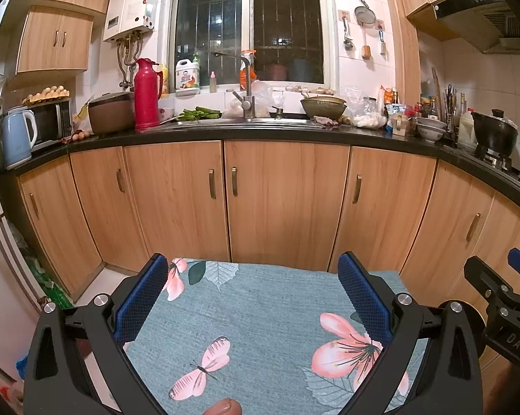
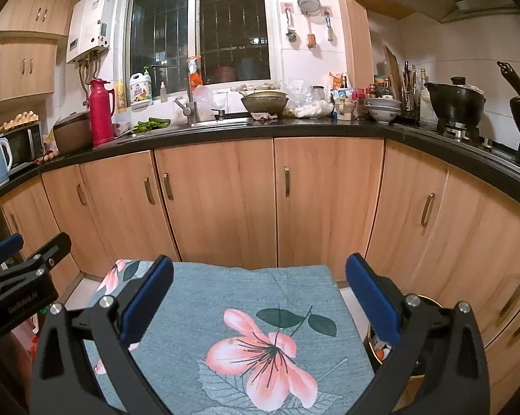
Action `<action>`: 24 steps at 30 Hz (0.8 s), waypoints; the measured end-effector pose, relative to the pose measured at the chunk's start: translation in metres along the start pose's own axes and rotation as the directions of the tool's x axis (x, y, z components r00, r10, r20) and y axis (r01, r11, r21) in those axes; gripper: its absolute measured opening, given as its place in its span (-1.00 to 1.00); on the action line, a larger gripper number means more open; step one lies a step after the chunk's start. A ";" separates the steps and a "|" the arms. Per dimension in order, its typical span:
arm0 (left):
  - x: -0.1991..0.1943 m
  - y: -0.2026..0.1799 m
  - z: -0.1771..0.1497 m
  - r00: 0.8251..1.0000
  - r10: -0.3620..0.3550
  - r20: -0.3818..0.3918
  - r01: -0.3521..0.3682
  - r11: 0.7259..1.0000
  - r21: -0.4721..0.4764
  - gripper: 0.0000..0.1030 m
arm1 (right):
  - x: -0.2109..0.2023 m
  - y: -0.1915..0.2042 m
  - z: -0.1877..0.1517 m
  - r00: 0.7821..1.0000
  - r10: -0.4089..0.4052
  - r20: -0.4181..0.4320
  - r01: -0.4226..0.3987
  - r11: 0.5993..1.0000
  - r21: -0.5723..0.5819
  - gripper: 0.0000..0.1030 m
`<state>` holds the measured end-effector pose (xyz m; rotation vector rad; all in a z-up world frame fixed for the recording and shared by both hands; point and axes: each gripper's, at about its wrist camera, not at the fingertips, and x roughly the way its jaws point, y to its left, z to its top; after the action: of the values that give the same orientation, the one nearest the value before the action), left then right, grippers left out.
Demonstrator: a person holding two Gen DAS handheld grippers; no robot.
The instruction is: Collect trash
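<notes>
Both grippers, left gripper and right gripper, jaws spread, empty; floral cloth cut off below.

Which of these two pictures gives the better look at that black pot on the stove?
The right wrist view: the black pot sits large and whole on its burner, lid knob visible. In the left wrist view, the same pot appears smaller, squeezed near the right edge.
</notes>
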<state>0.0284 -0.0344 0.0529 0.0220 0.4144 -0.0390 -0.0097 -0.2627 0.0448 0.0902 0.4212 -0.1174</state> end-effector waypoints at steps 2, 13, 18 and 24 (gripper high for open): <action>-0.001 0.000 0.000 1.000 0.000 0.002 0.000 1.000 -0.002 0.84 | 0.000 0.000 0.000 1.000 0.001 0.001 -0.001 1.000 0.001 0.94; -0.005 -0.001 0.003 1.000 -0.022 -0.004 0.022 1.000 -0.004 0.84 | 0.002 0.001 0.000 1.000 0.010 -0.002 -0.010 1.000 0.004 0.94; -0.003 -0.003 0.006 0.999 -0.030 -0.014 0.031 0.999 0.022 0.84 | 0.002 0.000 0.000 1.000 0.010 -0.002 -0.010 1.000 0.002 0.94; -0.006 -0.002 0.008 1.000 -0.030 0.010 0.029 0.999 0.025 0.84 | 0.002 0.000 0.000 1.000 0.010 -0.003 -0.010 1.000 0.007 0.94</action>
<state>0.0258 -0.0366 0.0625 0.0404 0.4037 -0.0734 -0.0080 -0.2634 0.0439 0.0991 0.4233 -0.1086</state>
